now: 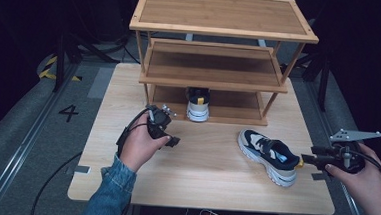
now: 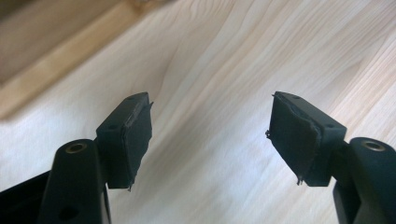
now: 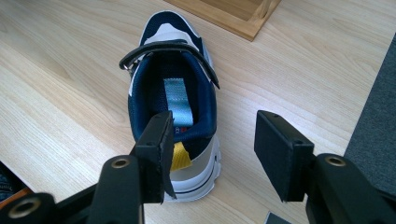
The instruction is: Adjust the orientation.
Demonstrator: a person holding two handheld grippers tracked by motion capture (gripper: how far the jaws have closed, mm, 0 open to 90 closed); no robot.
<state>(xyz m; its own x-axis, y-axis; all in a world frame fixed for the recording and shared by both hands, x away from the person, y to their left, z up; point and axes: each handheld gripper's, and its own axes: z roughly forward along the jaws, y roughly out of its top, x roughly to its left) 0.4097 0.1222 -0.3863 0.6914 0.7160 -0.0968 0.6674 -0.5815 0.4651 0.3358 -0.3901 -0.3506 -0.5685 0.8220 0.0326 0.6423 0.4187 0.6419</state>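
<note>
Right tool [image 3: 212, 156] spread wide at the heel of a navy-and-white sneaker [image 3: 175, 107] lying on the tabletop [image 3: 60, 93], one pad over the heel collar, not gripping, left tool [image 2: 210, 140] spread open above bare tabletop, holding nothing, second sneaker [image 1: 198, 104] on the wooden rack's [image 1: 224, 19] bottom shelf.

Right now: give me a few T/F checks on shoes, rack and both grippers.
1. One shoe stands on the bottom shelf of the wooden rack. True.
2. The second shoe lies on the rack's top shelf. False: it rests on the table, right of centre.
3. The left gripper holds a shoe. False: its jaws are open over bare table.
4. The right gripper is at the heel of the shoe on the table, jaws open. True.
5. The middle shelf carries a box. False: it is bare.
</note>
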